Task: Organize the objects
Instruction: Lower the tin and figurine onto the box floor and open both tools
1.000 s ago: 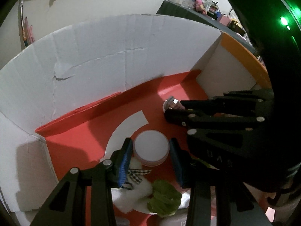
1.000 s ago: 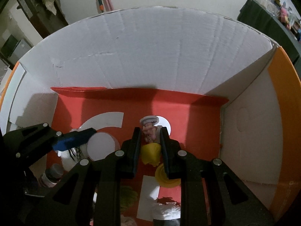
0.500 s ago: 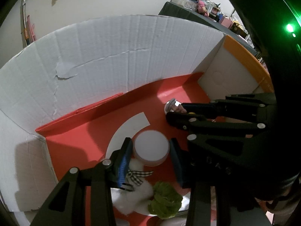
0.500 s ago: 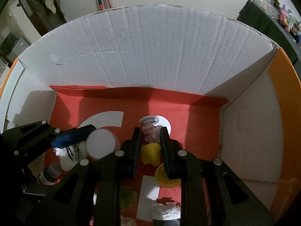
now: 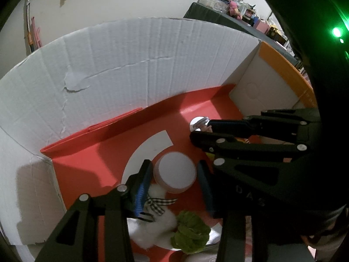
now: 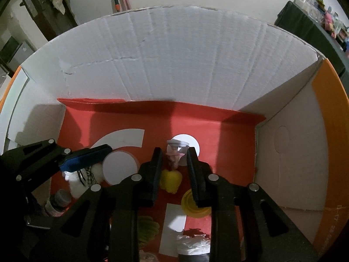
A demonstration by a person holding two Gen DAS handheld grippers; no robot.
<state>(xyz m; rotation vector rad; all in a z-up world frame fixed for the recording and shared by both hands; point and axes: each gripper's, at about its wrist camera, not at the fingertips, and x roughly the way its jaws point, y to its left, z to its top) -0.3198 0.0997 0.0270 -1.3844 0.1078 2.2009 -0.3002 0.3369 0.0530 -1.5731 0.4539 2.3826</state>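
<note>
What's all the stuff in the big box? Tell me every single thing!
cardboard box: one, white walls, red floor, orange edge, around everything
jar: one, white lid, on the floor between the left tool's fingers
figurine: one, pink with a white hat, middle of the floor
pepper-shaped toy: one, yellow, just nearer than the figurine
round lid: one, yellow, right of the pepper-shaped toy
plush toy: one, white and fluffy with a checked ribbon, beside the jar
leafy toy: one, green, next to the plush toy
small bottle: one, dark cap, left near corner
left tool: one, black with blue pads, jaws just been opening, around the jar, not squeezing it
right tool: one, black, closed on the figurine
</note>
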